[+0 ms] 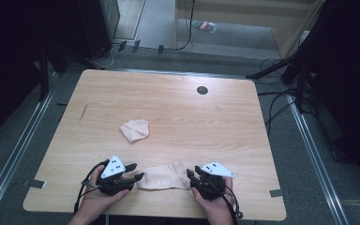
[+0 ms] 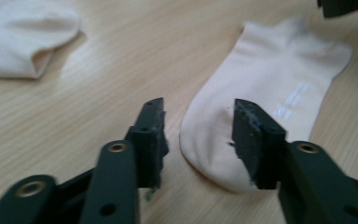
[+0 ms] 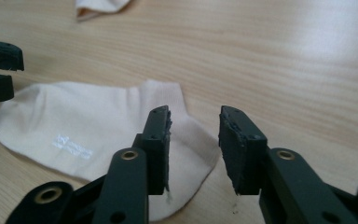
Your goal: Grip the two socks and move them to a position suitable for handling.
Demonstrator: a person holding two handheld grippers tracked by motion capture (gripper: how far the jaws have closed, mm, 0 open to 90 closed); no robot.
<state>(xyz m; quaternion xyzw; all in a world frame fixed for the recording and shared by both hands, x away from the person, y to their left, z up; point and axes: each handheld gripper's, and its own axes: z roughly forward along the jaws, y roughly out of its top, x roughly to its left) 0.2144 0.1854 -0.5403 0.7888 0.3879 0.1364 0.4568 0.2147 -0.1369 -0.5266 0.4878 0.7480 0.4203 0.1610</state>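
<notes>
Left tool [image 1: 136,171] and right tool [image 1: 191,177] both open, holding nothing. Flat sock [image 1: 163,177] lies on surface [image 1: 178,112] between them, one end at each tool's jaws. Folded sock [image 1: 135,130] farther out.

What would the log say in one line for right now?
left gripper: open, at flat sock | right gripper: open, at other end | folded sock: apart

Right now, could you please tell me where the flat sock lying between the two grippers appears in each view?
High view: flat sock at the near table edge, between the left gripper and right gripper.
Left gripper view: flat sock right of centre, running up from the open jaws.
Right gripper view: flat sock at left, behind the jaws.
Shared landmark: folded sock, farther off.
</notes>
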